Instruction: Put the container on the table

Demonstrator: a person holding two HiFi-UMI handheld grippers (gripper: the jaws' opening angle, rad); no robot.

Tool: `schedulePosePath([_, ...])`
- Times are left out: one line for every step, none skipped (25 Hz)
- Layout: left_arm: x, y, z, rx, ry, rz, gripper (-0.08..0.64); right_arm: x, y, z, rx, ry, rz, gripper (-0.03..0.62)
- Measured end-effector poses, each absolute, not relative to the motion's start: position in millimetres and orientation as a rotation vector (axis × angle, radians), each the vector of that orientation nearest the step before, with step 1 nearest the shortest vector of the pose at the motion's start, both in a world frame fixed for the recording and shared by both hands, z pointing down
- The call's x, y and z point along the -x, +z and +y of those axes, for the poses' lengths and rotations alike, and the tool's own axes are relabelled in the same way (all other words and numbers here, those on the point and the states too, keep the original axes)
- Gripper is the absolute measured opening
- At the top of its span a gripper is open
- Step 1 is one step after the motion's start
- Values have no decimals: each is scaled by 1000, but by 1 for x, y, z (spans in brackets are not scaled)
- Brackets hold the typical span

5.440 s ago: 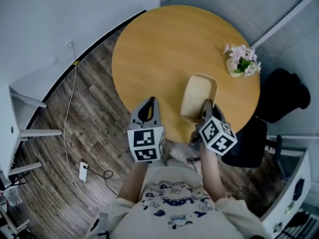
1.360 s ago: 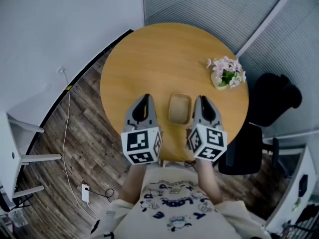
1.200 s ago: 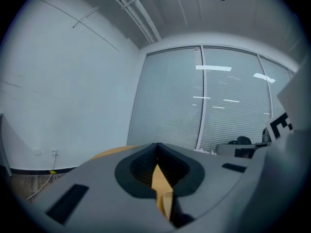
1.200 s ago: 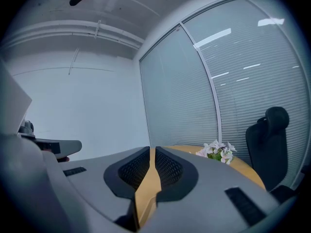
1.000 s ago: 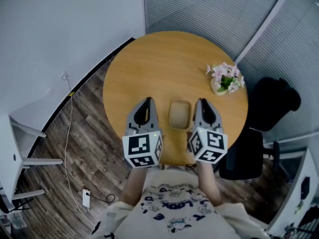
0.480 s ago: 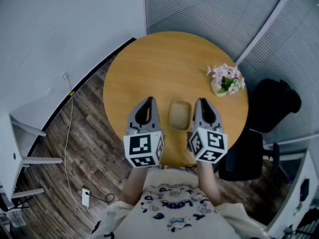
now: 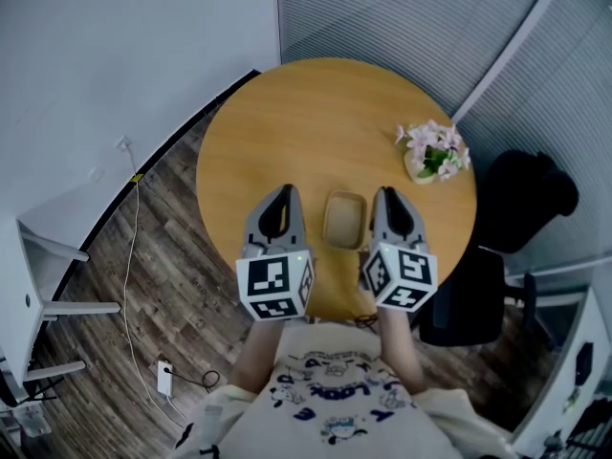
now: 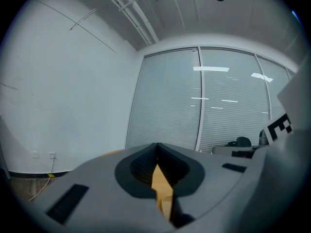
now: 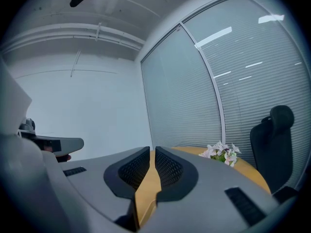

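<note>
A small beige container (image 7: 344,219) lies flat on the round wooden table (image 7: 316,122), near its front edge. My two grippers hover on either side of it, neither touching it. The left gripper (image 7: 279,193) is shut with nothing in it, and its jaws (image 8: 156,148) meet at the tips with only table colour showing between them. The right gripper (image 7: 384,195) is also shut and holds nothing; its black pads (image 9: 165,168) stand a hair apart. The container is hidden in both gripper views.
A small pot of pink flowers (image 7: 435,151) stands at the table's right edge, also seen as flowers (image 9: 221,154). A black office chair (image 7: 521,199) is beyond it. White wall and blinds lie behind; a cable (image 7: 134,256) runs over the wood floor at the left.
5.4 s ago the right gripper held the container tilted over the table; now it lies flat, released, between both grippers. Over the last second nothing has visibly moved.
</note>
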State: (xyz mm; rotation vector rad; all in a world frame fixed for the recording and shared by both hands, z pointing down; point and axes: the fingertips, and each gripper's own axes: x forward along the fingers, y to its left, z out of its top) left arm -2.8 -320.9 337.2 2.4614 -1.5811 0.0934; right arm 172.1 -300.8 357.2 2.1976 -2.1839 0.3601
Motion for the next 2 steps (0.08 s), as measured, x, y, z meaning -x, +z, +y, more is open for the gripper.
schedulePosePath([3,337,-321,-2462,94,-1580,5,-172,357,-301,-2197,362,-2184,35])
schedulePosePath([2,338,-322,-2462,94,-1580,4,-172,358,-302,-2197,364,-2185,35])
